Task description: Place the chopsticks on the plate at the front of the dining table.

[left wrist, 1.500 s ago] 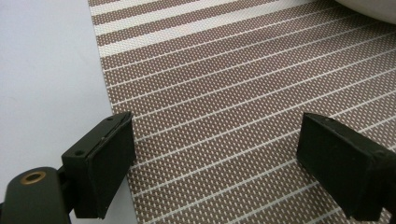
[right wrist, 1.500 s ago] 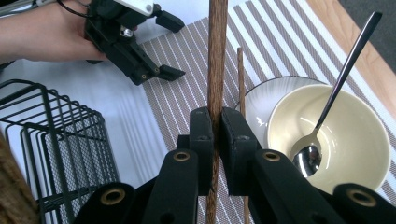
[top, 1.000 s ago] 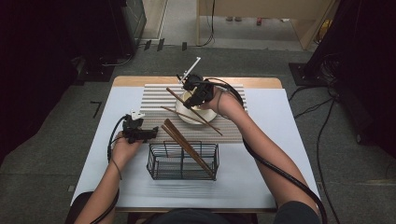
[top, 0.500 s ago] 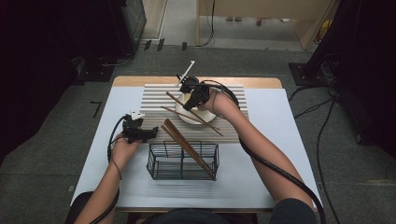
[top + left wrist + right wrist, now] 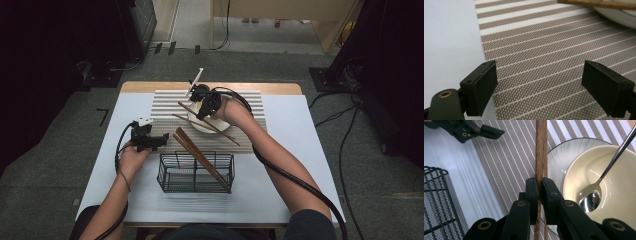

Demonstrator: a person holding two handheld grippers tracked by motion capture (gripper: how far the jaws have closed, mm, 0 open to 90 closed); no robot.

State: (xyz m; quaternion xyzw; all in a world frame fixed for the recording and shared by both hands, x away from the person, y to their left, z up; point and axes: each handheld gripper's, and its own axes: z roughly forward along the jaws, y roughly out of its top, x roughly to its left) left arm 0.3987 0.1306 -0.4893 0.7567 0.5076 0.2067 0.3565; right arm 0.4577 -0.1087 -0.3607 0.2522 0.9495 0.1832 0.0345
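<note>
A pair of brown chopsticks (image 5: 541, 152) is clamped between the jaws of the right hand-held gripper (image 5: 540, 192), above the striped mat (image 5: 165, 107) near the far edge of the counter (image 5: 300, 150), just beside the white plate (image 5: 564, 150) that carries a cream bowl (image 5: 619, 175) with a metal spoon (image 5: 609, 170). Further chopsticks (image 5: 202, 160) are seen leaning in the wire basket (image 5: 195, 175) near the counter's near edge, so part of the clearing is judged done. A loose chopstick (image 5: 220, 131) is left across the plate, and the clamped pair has yet to be carried to the basket. The left hand-held gripper (image 5: 541, 87) is held with jaws apart and empty, over the mat's left edge.
</note>
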